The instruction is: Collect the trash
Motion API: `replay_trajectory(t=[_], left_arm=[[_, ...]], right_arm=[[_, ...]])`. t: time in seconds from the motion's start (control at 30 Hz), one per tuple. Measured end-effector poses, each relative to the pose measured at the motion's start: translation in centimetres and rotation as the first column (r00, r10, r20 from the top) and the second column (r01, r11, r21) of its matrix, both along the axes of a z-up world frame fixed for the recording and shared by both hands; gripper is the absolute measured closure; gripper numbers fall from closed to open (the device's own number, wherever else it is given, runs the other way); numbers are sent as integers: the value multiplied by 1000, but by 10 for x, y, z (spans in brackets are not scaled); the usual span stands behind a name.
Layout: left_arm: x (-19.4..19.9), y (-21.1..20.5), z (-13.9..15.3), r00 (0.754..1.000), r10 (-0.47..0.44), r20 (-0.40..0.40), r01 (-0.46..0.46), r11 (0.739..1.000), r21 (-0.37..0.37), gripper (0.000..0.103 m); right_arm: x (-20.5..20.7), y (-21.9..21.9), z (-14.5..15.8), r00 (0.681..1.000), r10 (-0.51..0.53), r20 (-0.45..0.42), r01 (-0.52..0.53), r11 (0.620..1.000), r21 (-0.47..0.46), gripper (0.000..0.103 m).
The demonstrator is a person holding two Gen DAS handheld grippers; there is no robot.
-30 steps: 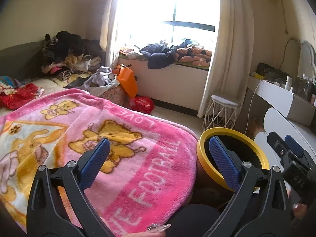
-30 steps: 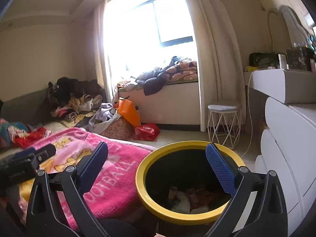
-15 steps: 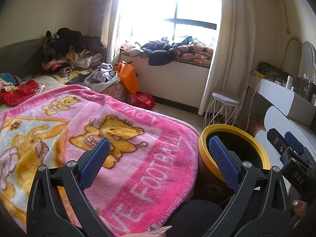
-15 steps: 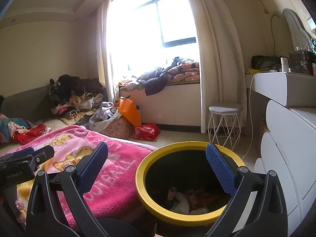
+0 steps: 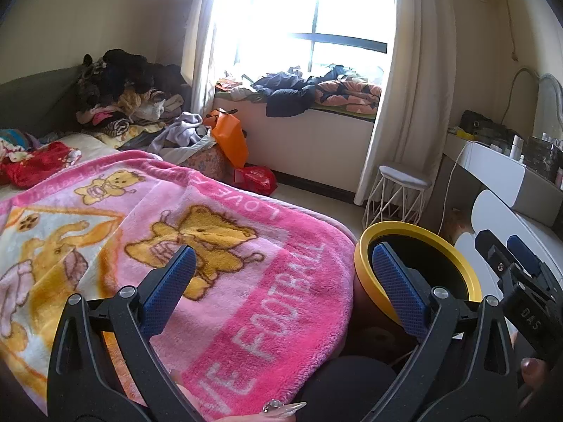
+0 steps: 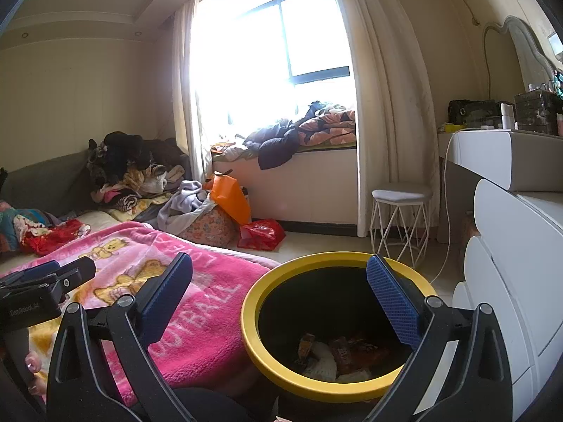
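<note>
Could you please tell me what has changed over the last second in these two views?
Very little. Both views tilt slightly upward, showing more window. Neither tool took hold of or let go of anything: the left tool and right tool stay open and empty. The yellow-rimmed bin and pink blanket stay put.

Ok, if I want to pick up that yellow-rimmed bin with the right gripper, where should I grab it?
Probably the yellow rim of the bin, from above. It stands upright with its mouth open, so one of the fingers can go inside the wall and one outside. The near or right side looks freest; the pink blanket crowds the left.
</note>
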State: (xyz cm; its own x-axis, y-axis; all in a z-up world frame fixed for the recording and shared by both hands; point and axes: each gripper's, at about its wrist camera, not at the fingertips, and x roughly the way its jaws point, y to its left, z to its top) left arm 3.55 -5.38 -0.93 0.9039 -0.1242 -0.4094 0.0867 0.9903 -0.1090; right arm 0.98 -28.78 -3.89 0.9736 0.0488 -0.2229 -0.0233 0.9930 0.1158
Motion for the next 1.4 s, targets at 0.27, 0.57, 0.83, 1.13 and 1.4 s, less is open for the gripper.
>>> replay_trajectory(t=[0.27, 0.57, 0.83, 1.13, 1.4], left_arm=[[0, -1, 0, 1000, 2, -1, -2, 1000, 0, 10], [0, -1, 0, 1000, 0, -1, 0, 1000, 0, 10], [0, -1, 0, 1000, 0, 0, 0, 1000, 1, 10], [-1, 0, -1, 1000, 0, -1, 0, 1000, -1, 10], [1, 2, -4, 1000, 9, -22, -9, 1000, -2, 10]], right_arm=[[-1, -1, 0, 1000, -4, 1, 4, 1000, -2, 6], [-1, -1, -1, 1000, -5, 1, 5, 1000, -2, 6], [-2, -1, -1, 1000, -4, 4, 4, 1000, -2, 6], [-2, -2, -1, 1000, -5, 5, 5, 1000, -2, 6], [-2, -3, 1, 1000, -7, 7, 7, 1000, -2, 6]])
